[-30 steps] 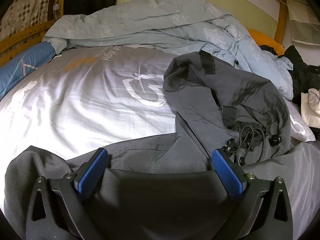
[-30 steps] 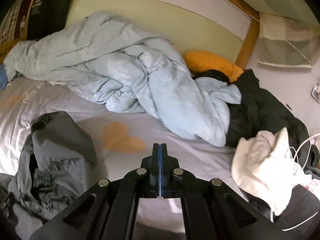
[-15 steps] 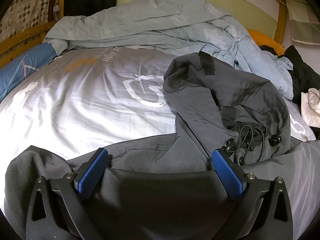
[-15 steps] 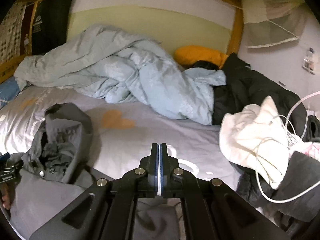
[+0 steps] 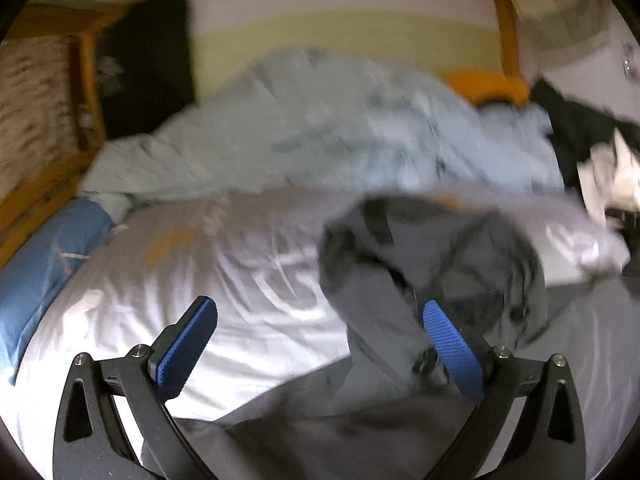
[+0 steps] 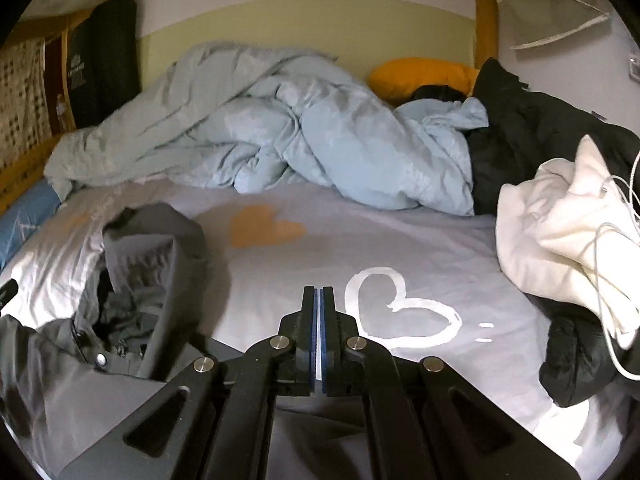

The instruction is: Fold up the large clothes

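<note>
A grey hooded jacket [image 5: 420,264] lies on the pale bedsheet [image 5: 248,280], its hood bunched up and its body spread toward me. The left wrist view is blurred. In it my left gripper [image 5: 320,332] hangs open above the jacket's near edge, with its blue pads [image 5: 188,344] wide apart and nothing between them. In the right wrist view the jacket [image 6: 152,264] sits at the lower left. My right gripper [image 6: 318,296] is shut just to its right, over the sheet [image 6: 400,240] near a white heart print, and I see nothing in its pads.
A crumpled light-blue duvet [image 6: 280,132] fills the back of the bed, with an orange pillow [image 6: 424,72] behind it. A black garment [image 6: 532,136] and a white garment [image 6: 560,216] with white cables lie at the right. A wooden bed rail [image 5: 36,196] runs along the left.
My left gripper has lifted off the jacket, so more of the bed shows and the picture is blurred. My right gripper has swung left and lower, staying shut; the white heart print now shows.
</note>
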